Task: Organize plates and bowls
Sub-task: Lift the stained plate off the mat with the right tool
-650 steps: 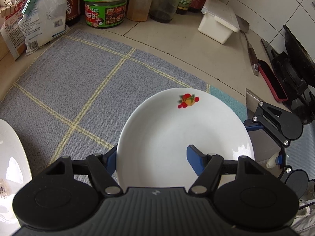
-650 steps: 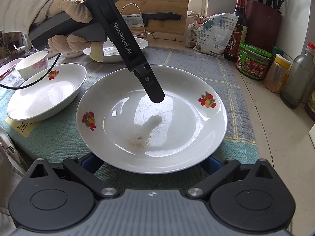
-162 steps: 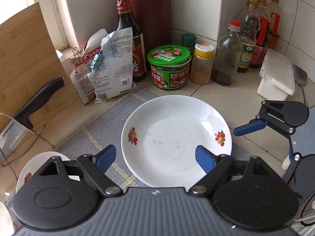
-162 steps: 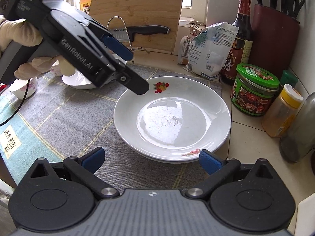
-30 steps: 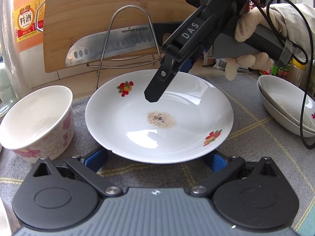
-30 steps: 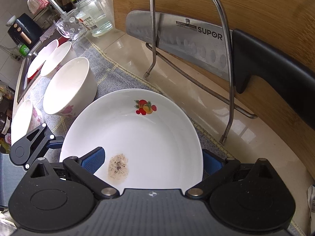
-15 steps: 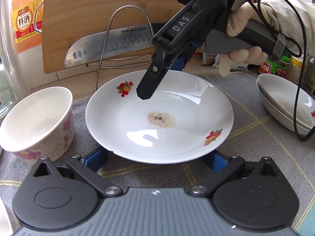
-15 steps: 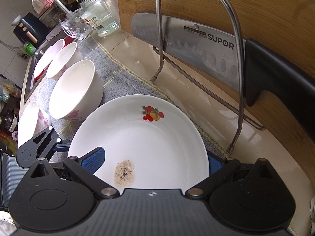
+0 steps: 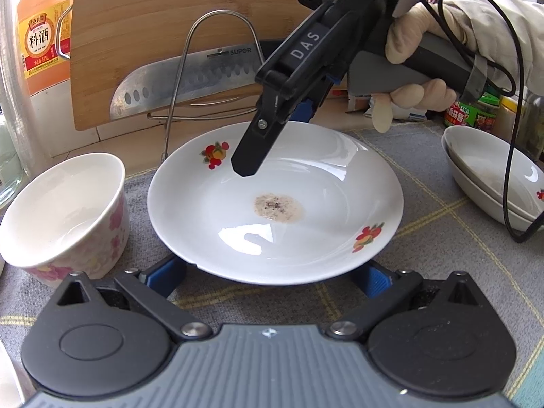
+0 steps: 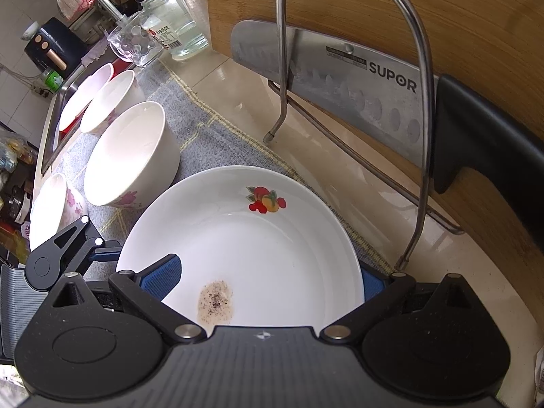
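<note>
While the fruit-patterned plate [image 9: 275,204] is lying flat on the grey mat [image 9: 442,238], just beside a flowered bowl [image 9: 64,214], both tools are closing in on it. The left hand-held gripper [image 9: 272,273] is spreading wide, its blue pads tucked under the near rim, gripping nothing. The right hand-held gripper [image 10: 268,278] is also gaping, one finger over the plate and one outside, probably to pinch the rim for lifting toward the stacked plates [image 9: 493,176].

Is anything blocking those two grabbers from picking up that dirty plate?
Nothing visible does. The left gripper sits open at the plate's near edge, and the right gripper is open around its far edge.
</note>
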